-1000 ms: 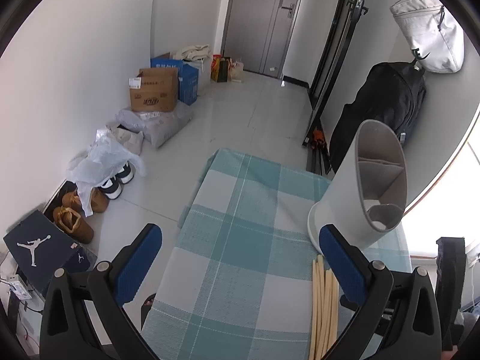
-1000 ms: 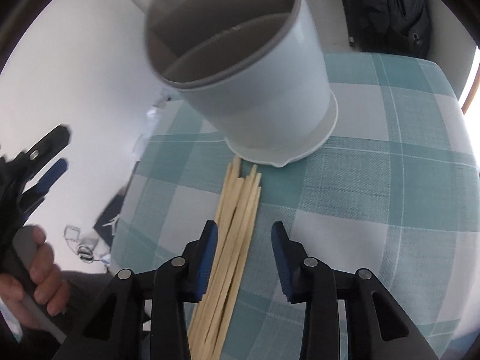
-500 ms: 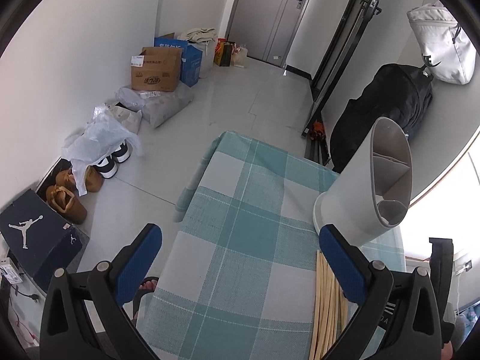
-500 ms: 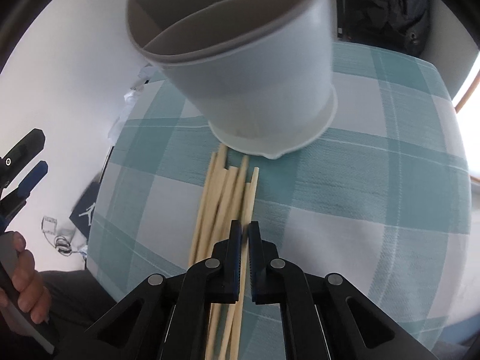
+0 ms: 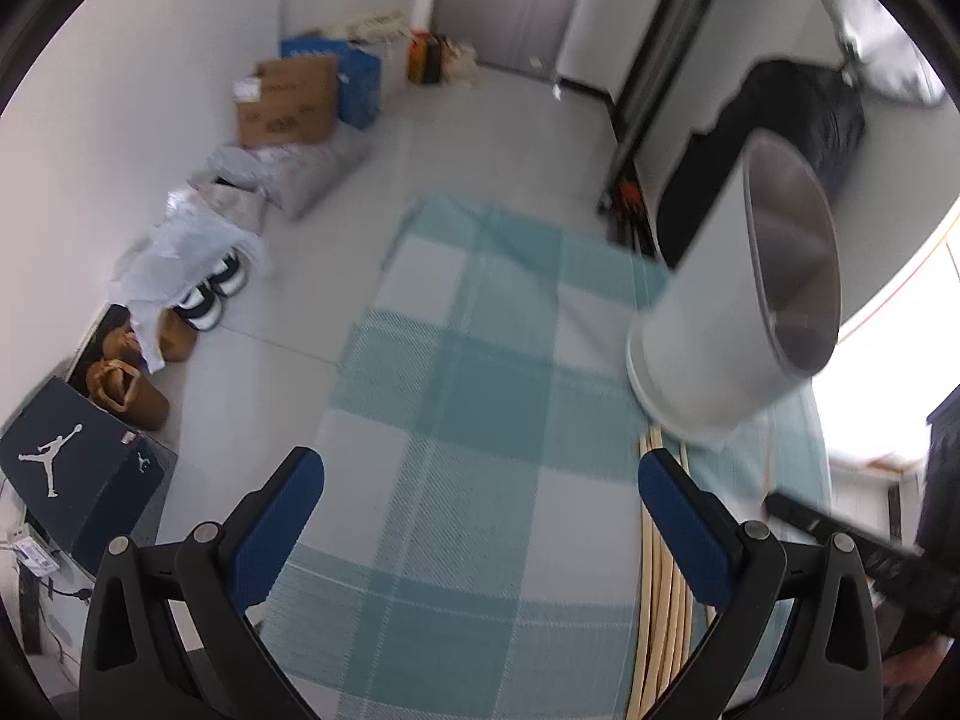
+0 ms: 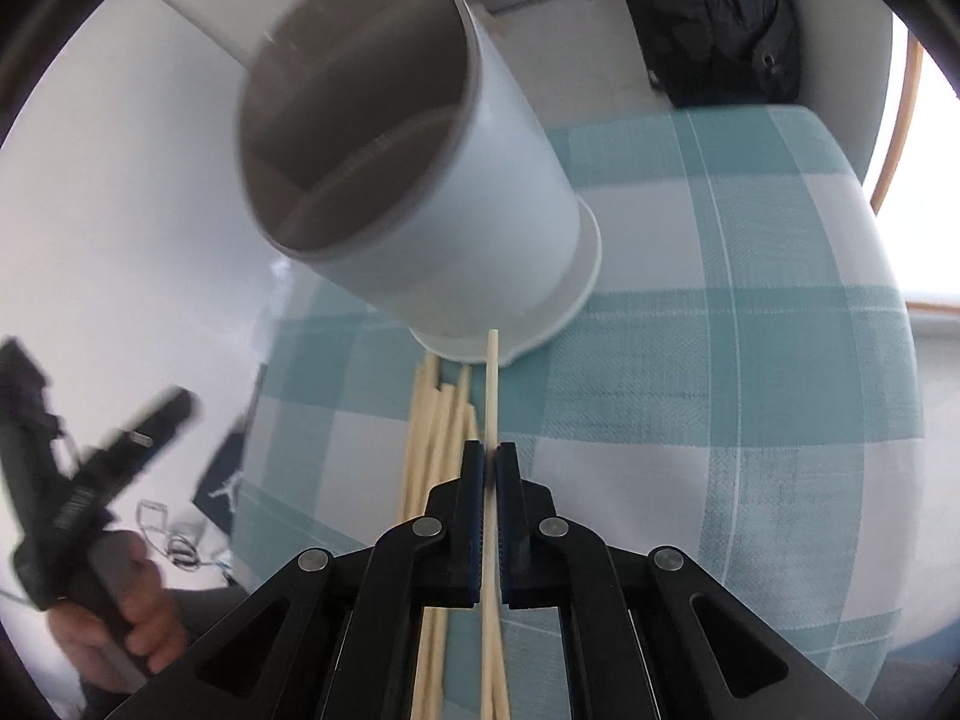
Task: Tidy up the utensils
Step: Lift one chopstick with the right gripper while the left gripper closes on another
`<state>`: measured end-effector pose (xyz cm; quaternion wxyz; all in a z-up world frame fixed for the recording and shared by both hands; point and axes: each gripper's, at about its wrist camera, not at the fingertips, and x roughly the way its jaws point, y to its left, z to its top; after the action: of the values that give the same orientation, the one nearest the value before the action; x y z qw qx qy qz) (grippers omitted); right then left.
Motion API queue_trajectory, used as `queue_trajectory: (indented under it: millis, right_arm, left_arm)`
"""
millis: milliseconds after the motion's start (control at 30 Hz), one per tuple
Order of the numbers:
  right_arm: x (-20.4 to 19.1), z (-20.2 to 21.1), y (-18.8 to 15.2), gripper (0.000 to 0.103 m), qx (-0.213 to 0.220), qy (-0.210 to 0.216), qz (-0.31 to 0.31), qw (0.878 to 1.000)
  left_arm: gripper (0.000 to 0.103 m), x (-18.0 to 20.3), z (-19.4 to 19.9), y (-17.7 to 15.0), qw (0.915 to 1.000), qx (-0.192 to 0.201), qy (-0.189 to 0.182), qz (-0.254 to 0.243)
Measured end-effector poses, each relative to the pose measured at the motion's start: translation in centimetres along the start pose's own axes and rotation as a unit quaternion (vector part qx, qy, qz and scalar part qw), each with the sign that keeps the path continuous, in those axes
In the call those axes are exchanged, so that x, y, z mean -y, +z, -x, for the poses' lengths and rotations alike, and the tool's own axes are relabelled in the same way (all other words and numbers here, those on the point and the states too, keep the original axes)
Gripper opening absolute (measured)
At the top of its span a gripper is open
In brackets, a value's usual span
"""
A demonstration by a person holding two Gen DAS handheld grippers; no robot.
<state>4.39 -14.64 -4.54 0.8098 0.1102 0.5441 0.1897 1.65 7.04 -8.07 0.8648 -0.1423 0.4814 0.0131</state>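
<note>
The right claw (image 6: pixel 489 462) is clamped tight on one chopstick (image 6: pixel 492 384), whose tip points up at the base of the holder (image 6: pixel 480 222). That stick stands clear of the bundle (image 6: pixel 435 438), the rest of the chopsticks lying flat on the worktop (image 6: pixel 750 360) just left of it, their far ends close to the holder's base; about five show, though the exact count is hard to tell. The one white holder stands upright on the checked cloth, its inside split by dividers. The left claw (image 5: pixel 480 531) hangs wide open over the cloth with nothing between its blue pads (image 5: pixel 282 522), well left of the holder (image 5: pixel 720 312) and beside the chopsticks (image 5: pixel 663 606).
</note>
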Motion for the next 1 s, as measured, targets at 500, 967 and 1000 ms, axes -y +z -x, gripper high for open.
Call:
queue_trajectory:
  millis: [500, 967, 1000]
  right_arm:
    - [1.9, 4.4, -0.5, 0.003, 0.109, 0.081, 0.007, 0.991]
    - [1.1, 6.5, -1.2, 0.003, 0.139, 0.093, 0.024, 0.986]
    - [1.0, 6.5, -1.2, 0.003, 0.139, 0.094, 0.025, 0.986]
  left_arm:
    - [0.102, 4.3, -3.4, -2.4, 0.9918, -0.1, 0.015, -0.078]
    - [0.096, 4.4, -5.0, -3.1, 0.9836, -0.134, 0.081, -0.088]
    - [0.096, 4.3, -5.0, -3.1, 0.9838, -0.135, 0.079, -0.087]
